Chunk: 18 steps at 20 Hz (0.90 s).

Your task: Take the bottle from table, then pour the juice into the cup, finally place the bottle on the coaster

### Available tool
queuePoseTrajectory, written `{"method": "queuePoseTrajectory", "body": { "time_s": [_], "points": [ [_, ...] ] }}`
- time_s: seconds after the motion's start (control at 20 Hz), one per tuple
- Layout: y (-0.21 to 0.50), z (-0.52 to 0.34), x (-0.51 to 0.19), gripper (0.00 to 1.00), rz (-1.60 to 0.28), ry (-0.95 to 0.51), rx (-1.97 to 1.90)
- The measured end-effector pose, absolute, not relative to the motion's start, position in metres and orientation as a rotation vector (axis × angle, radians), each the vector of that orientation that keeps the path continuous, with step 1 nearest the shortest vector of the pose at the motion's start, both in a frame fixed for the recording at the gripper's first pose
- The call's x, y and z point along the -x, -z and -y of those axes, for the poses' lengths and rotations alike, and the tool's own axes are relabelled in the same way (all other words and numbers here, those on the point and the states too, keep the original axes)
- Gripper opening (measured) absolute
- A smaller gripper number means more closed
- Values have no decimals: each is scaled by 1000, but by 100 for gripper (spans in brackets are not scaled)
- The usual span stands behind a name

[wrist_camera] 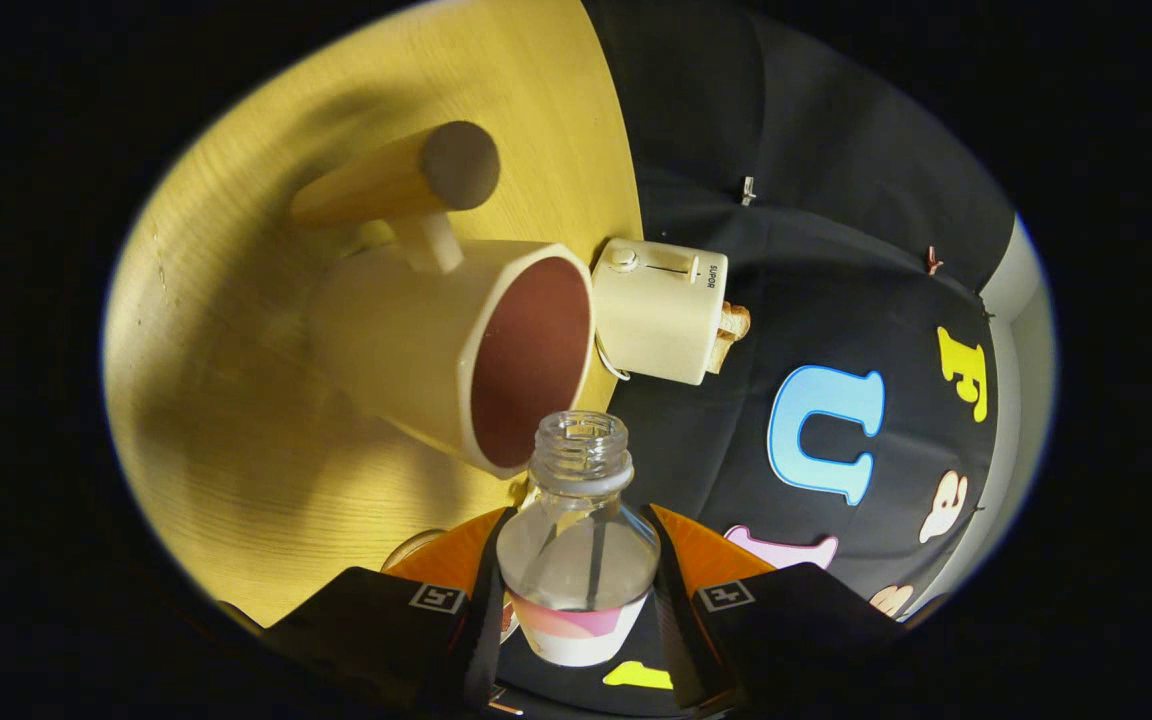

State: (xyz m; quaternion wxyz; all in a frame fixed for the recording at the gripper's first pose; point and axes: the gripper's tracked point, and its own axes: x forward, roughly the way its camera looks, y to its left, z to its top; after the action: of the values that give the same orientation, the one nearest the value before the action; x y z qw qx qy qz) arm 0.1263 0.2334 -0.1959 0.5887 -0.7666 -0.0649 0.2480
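Gripper [576, 590]: fingers clamped on a clear bottle [576, 545] (uncapped). Its mouth sits just before the cup [456, 350] rim. Toaster [658, 310] beyond.

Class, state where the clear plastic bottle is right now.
In the gripper view, the clear plastic bottle is clamped between the gripper fingers, its open mouth just short of the cream cup rim.

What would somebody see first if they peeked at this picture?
First, the clear plastic bottle with its cap off, held between the two fingers of the gripper, its open mouth tipped toward the cup. Just beyond it stands the big cream cup with a dark red inside and a wooden handle, on the pale wooden table. Beside the cup sits a cream toaster with toast in it.
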Motion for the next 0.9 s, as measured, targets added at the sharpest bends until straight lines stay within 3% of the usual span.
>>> {"method": "queuePoseTrajectory", "body": {
  "time_s": [0.9],
  "points": [
    [177,-247,-135,68,247,-600,1924]
  ]
}}
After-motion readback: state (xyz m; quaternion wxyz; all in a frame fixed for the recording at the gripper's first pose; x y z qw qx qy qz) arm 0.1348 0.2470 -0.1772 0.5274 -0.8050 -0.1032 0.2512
